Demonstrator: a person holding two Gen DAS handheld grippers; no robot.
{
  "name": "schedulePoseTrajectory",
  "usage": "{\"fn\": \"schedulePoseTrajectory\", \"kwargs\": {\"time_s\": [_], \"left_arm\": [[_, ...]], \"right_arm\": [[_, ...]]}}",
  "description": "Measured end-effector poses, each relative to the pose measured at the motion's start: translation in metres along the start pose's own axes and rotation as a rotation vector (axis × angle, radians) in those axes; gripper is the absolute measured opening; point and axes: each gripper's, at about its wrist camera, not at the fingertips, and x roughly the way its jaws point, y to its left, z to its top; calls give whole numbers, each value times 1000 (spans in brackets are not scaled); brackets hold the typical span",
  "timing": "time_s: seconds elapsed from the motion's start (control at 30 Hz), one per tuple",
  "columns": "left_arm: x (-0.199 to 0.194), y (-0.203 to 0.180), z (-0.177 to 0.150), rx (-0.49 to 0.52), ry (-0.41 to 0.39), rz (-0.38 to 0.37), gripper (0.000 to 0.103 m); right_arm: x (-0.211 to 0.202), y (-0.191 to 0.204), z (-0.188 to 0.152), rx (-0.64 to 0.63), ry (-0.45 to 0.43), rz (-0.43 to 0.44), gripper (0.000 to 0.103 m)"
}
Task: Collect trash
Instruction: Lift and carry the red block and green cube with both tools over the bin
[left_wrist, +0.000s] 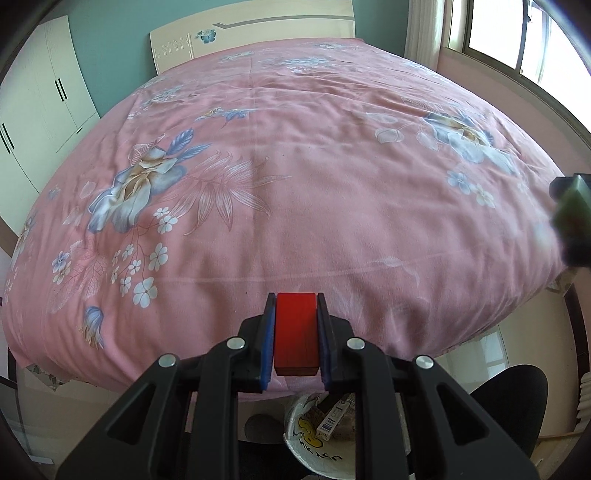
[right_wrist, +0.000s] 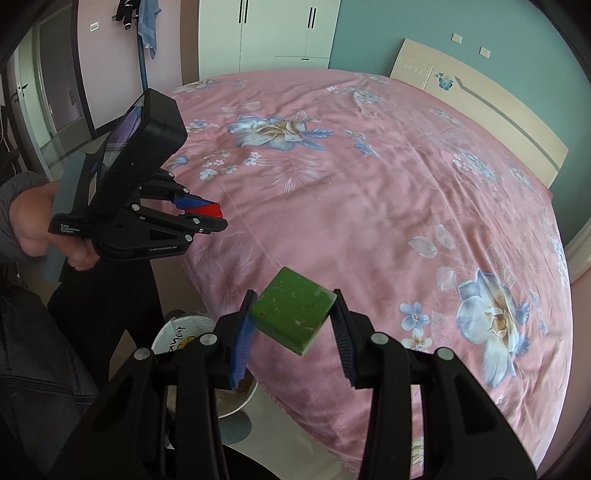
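Both pieces of trash are already picked up, so the step in hand looks like the carry to the bin. The left tongs are closed on a red block, gripped flat between the blue pads, just past the foot edge of the bed. The right tongs hold a green block by two opposite corners, so it sits tilted; that grip looks less secure and could twist loose if jolted.

The bin, lined with a white bag and already holding some packaging, stands on the floor just off the bed's foot edge, below the left tongs and to the lower left of the right ones. The next move probably calls for bringing each block over the bin's mouth and opening the tongs there.

Room is tight: the bed edge on one side, the person's legs on the other, and the two tools near each other.
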Motion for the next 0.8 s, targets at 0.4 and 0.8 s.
{"fn": "schedulePoseTrajectory", "kwargs": {"time_s": [0.4,0.8], "left_arm": [[-14,8,-38,2,13,-11,22],[-23,2,-67,28,30,-36,22]], "right_arm": [[-13,40,-19,-9,10,-3,41],[-24,74,-33,-25,14,0,41]]}}
